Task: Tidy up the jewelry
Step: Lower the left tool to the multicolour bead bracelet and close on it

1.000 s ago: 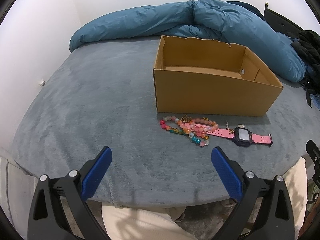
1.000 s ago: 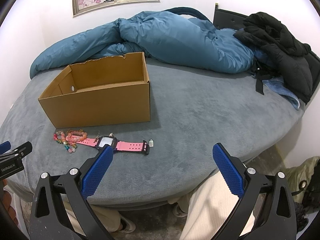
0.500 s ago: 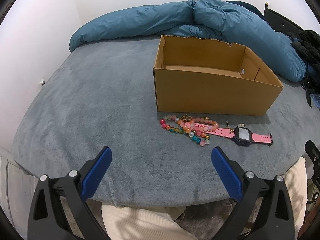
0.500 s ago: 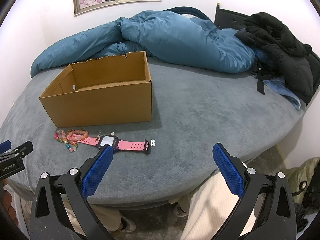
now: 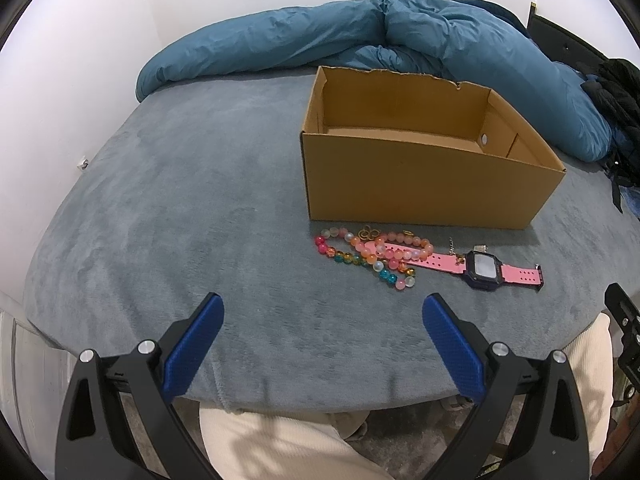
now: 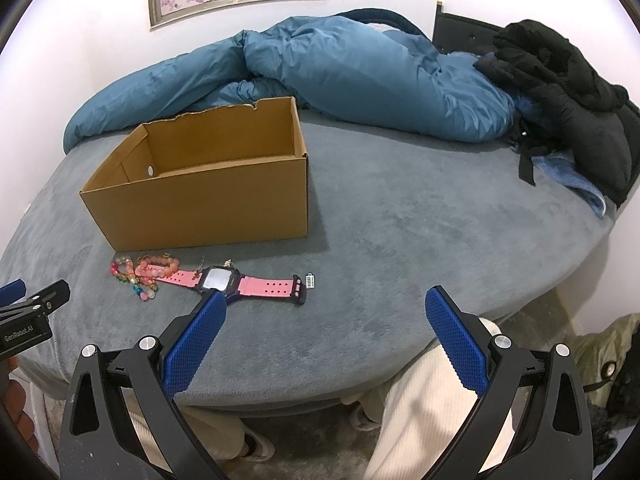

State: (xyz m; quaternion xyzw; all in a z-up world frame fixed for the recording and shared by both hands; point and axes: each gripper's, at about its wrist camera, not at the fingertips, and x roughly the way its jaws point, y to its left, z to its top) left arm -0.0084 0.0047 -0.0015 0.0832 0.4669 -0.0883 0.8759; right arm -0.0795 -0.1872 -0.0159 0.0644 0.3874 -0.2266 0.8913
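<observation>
Starting task: I held left gripper (image 5: 322,312) and right gripper (image 6: 326,306) wide, empty, near bed's (image 5: 180,208) front edge; next move needed reach to pink watch (image 6: 224,282).

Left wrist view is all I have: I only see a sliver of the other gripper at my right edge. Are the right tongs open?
Observer: Yes, the right tongs are wide open with nothing between them.
Operator: What are they aimed at?
Observer: The bed edge near the pink watch. One blue fingertip sits just in front of its face, and I cannot tell if it touches.
Operator: What lies on the bed right of the cardboard box?
Observer: Bare grey blanket, then a black jacket heaped over a light blue cloth at the far side.
</observation>
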